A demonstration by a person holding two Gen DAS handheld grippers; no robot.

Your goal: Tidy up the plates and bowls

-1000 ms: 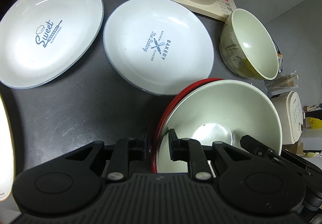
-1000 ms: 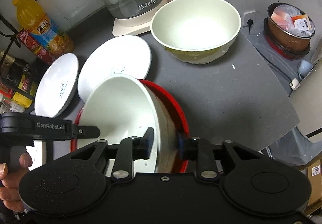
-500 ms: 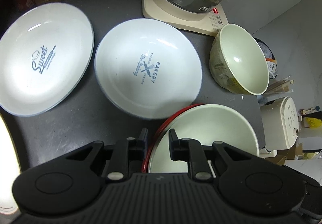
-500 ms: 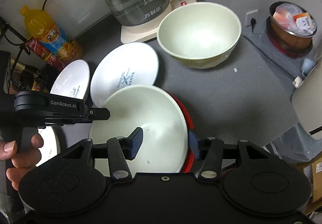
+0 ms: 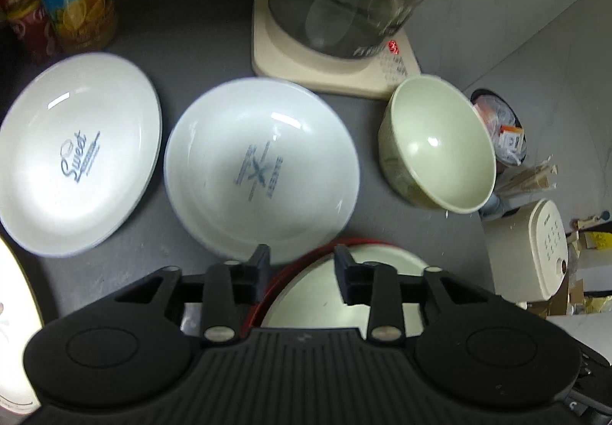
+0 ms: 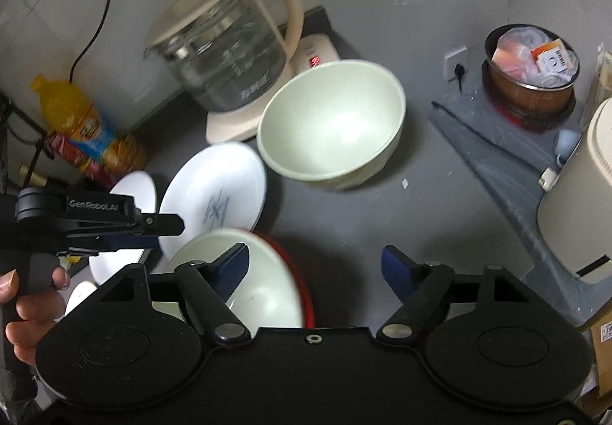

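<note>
Both grippers hang above the dark grey matte worktop (image 5: 183, 54), and the cream bowl (image 6: 264, 283) sits nested in the red-rimmed dish (image 6: 302, 272) right below them. The right gripper (image 6: 315, 264) has just been opening its jaws, now spread wide and clear of the bowl, one blue pad over its glossy inside and the other out over bare worktop. The left gripper (image 5: 302, 260) has just been opening too; its jaws stand a little apart, straddling the red rim without pressing on it. Beyond lie two shallow round white plates, smooth and shiny: the "Sweet" plate (image 5: 76, 153) and beside it the plate with the crossed-utensil print (image 5: 260, 169), close but apart. A deeper pale green bowl (image 5: 440, 146) stands upright just beside the glass kettle (image 6: 229, 50) on its cream base. A hand (image 6: 30, 306) wraps the left gripper's handle. An orange drink bottle (image 6: 84, 127) stands at the back.
</note>
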